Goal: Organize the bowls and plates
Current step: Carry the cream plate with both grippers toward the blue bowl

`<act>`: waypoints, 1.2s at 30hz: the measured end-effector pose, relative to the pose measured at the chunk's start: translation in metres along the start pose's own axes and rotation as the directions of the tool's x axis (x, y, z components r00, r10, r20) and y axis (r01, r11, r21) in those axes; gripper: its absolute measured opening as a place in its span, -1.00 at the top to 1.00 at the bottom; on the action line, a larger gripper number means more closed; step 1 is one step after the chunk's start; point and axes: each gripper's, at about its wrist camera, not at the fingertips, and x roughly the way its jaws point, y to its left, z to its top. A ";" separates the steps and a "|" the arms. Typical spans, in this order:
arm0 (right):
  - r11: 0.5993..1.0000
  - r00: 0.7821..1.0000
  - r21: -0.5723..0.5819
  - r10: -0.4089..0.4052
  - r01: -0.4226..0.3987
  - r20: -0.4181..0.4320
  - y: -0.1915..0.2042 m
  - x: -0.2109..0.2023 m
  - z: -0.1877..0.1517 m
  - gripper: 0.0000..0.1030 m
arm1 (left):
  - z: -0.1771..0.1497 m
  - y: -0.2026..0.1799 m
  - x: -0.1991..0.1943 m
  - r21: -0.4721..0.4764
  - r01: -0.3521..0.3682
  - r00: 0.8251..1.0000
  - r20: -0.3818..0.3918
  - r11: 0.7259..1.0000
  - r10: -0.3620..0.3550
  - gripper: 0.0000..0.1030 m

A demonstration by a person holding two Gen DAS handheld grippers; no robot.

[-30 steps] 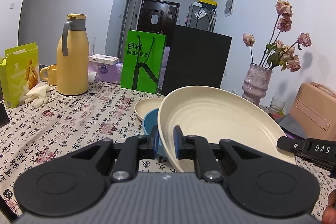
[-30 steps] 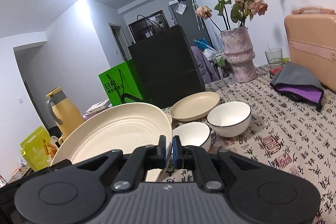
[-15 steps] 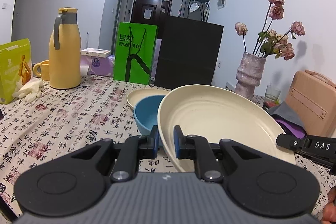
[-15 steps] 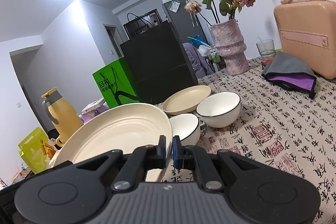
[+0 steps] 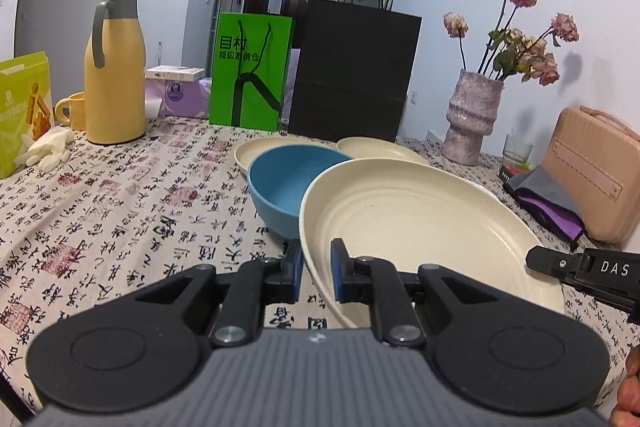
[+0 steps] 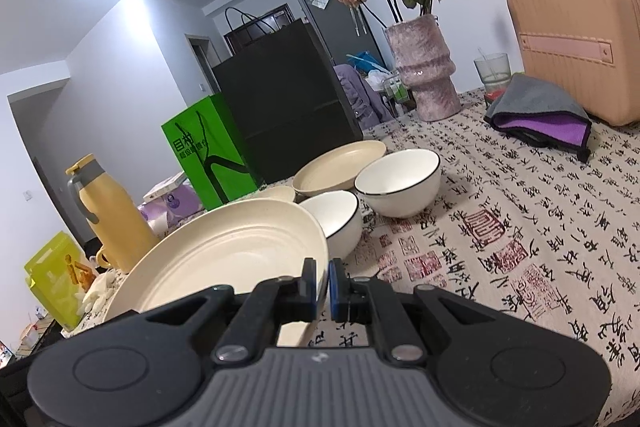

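Note:
A large cream plate point(image 5: 420, 227) point(image 6: 236, 259) hangs tilted just above the patterned tablecloth, held from both sides. My left gripper point(image 5: 316, 267) is shut on its left rim; my right gripper point(image 6: 323, 285) is shut on its right rim, and its black tip point(image 5: 576, 267) shows at the right edge of the left wrist view. Behind the plate stands a blue bowl point(image 5: 288, 183), with two smaller cream plates point(image 5: 264, 149) point(image 5: 380, 149) beyond it. In the right wrist view two white bowls with dark rims point(image 6: 340, 223) point(image 6: 398, 183) and a cream plate point(image 6: 340, 167) sit to the right.
Yellow jug point(image 5: 114, 67), yellow mug point(image 5: 74, 111), snack box point(image 5: 22, 111) and white gloves point(image 5: 48, 149) stand at the left. Green bag point(image 5: 250, 71) and black bag point(image 5: 352, 71) line the back. Vase of dried roses point(image 5: 472, 119), glass point(image 5: 518, 151), folded cloth point(image 5: 548, 195) and peach case point(image 5: 596, 175) occupy the right.
Both grippers have sunk toward the table with the large plate still gripped between them. The blue bowl and the far plates now show more fully above the plate's rim.

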 end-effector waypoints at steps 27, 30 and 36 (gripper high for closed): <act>0.999 0.993 0.003 -0.036 0.036 -0.111 -0.017 0.026 -0.025 0.88 | -0.027 0.004 0.026 0.035 0.001 0.994 -0.113 0.999 0.003 0.72; 0.999 0.993 0.002 -0.038 0.039 -0.116 -0.018 0.028 -0.027 0.88 | -0.029 0.004 0.028 0.038 -0.001 0.993 -0.122 0.999 0.005 0.72; 0.999 0.991 -0.001 -0.047 0.047 -0.128 -0.019 0.034 -0.029 0.88 | -0.031 0.005 0.034 0.035 -0.002 0.991 -0.136 0.999 0.006 0.72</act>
